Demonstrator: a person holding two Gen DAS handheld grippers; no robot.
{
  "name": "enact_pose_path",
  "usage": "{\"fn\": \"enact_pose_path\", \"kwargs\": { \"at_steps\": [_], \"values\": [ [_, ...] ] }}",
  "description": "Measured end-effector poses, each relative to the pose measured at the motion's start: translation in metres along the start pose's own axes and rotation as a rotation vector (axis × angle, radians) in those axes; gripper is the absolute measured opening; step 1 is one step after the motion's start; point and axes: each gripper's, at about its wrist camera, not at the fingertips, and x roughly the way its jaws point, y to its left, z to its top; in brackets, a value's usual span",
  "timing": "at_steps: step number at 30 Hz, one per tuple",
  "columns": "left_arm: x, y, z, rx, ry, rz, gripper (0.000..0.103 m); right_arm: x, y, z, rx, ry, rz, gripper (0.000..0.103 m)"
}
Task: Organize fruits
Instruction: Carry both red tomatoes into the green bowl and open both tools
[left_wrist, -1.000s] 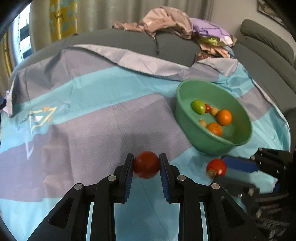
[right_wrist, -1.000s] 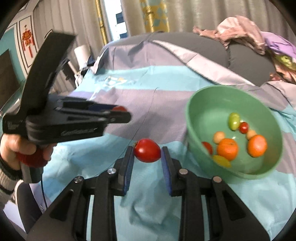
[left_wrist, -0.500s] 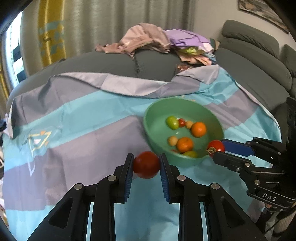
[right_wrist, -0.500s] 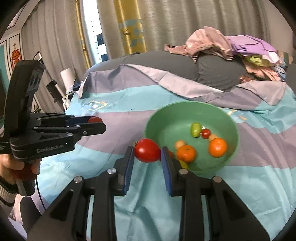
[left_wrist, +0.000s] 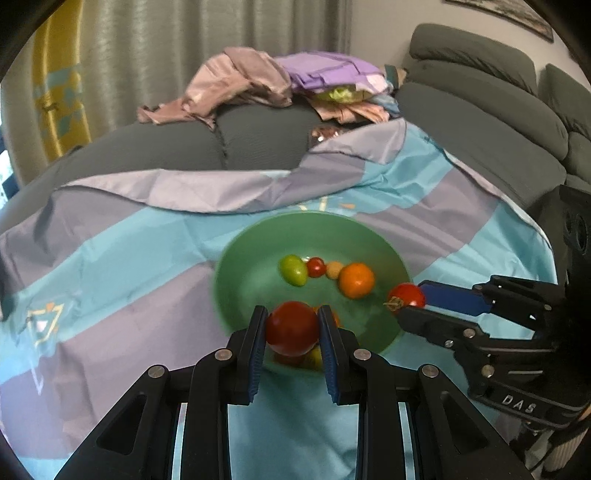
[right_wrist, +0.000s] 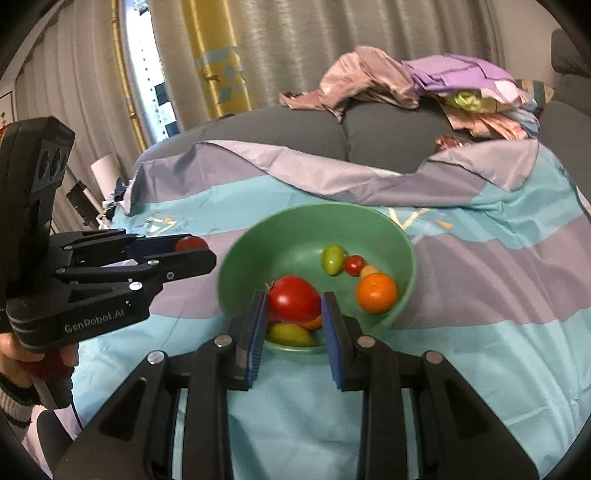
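My left gripper (left_wrist: 291, 328) is shut on a red tomato (left_wrist: 292, 327), held above the near rim of the green bowl (left_wrist: 240, 258). My right gripper (right_wrist: 293, 306) is shut on another red tomato (right_wrist: 294, 299), held over the same green bowl (right_wrist: 388, 229). The bowl holds a green tomato (right_wrist: 333, 259), a small red tomato (right_wrist: 354, 264), an orange (right_wrist: 376, 292) and several other small fruits. The right gripper also shows in the left wrist view (left_wrist: 408, 299) with its tomato (left_wrist: 406, 295); the left gripper shows in the right wrist view (right_wrist: 188, 249).
The bowl sits on a blue and grey striped cloth (left_wrist: 110, 258) spread over a grey sofa (left_wrist: 480, 122). A pile of pink and purple clothes (left_wrist: 277, 81) lies on the sofa back. Curtains (right_wrist: 295, 48) hang behind.
Both grippers, each still holding its tomato, have moved toward the green bowl and now hang over it; the bowl appears nearer and more central in both views.
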Motion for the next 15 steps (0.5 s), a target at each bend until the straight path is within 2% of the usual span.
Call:
{"fn": "enact_pose_path", "kwargs": {
  "at_steps": [6,9,12,14,15],
  "values": [
    [0.048,-0.012,0.006,0.014,0.103,0.005,0.027,0.032,-0.015,0.002,0.013,0.088,-0.037,0.032],
    [0.061,-0.014,0.005,0.013,0.139,0.019,0.027,0.041,-0.019,0.003,0.014,0.105,-0.059,0.033],
    [0.06,-0.014,0.004,0.009,0.147,0.037,0.028,0.04,-0.02,0.004,0.015,0.116,-0.071,0.049],
    [0.054,-0.011,0.005,-0.012,0.138,0.039,0.034,0.034,-0.019,0.006,0.007,0.11,-0.079,0.056],
    [0.052,-0.009,0.007,-0.021,0.132,0.043,0.042,0.031,-0.019,0.007,0.005,0.109,-0.082,0.06]
  ]
}}
